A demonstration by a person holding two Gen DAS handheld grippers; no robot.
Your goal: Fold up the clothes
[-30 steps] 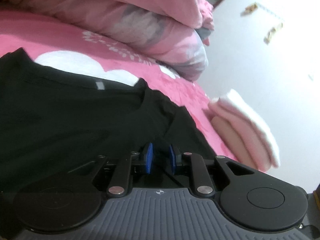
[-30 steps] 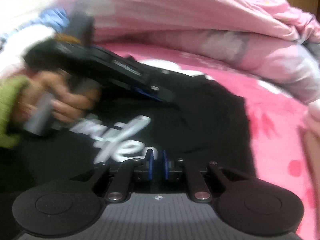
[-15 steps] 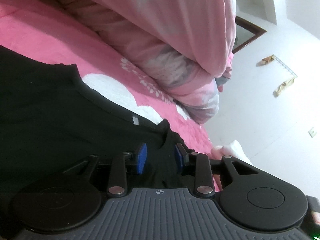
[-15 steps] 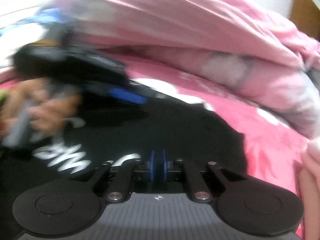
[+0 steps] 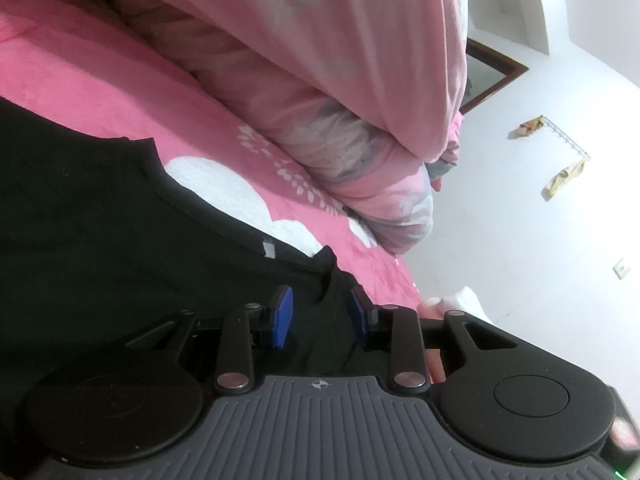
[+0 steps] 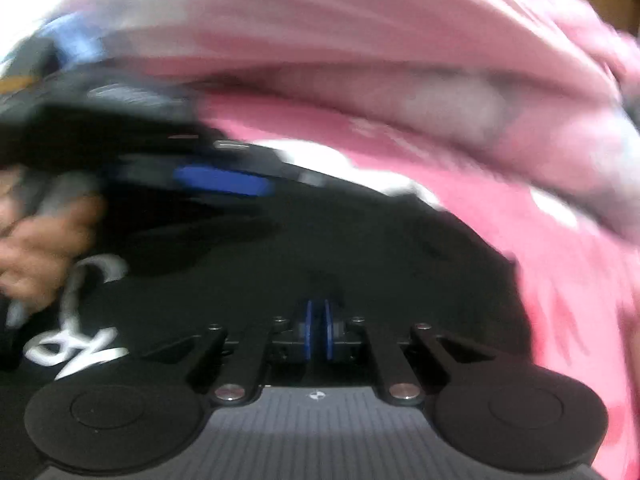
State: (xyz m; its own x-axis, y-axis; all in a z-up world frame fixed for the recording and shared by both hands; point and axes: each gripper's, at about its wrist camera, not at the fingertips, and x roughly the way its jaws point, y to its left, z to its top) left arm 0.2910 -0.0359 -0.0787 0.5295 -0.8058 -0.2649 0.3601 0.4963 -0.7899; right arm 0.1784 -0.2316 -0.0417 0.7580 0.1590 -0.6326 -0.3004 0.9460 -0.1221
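1. Left gripper: blue pads are spread apart now, nothing between them; a second ago they sat nearly together over the cloth. Reads as a release of the black cotton T-shirt.
2. Left wrist view has also swung: the shirt's collar edge with its small grey neck tag now runs diagonally just beyond the pads, and the folded pale pink-and-white stack at the right is nearly hidden behind the gripper body.
3. Right gripper: pads pressed together, as in both earlier frames. Black cloth lies right at the tips, but I cannot tell whether any is pinched. View is motion-blurred.
4. Shirt position: spread on the pink floral bedsheet, near side of the bed, below the heaped pink-and-grey quilt at the far side. In the right wrist view the left gripper and the person's hand hover over the shirt's left part.
5. Task meaning (judgement): one grip let go, cloth lies fairly flat. This fits either a flap just laid over or a re-grip while smoothing; frames don't settle which.
6. Writing: white script print on the shirt, now only partly in view and blurred, not readable. Neck tag shows no legible text.
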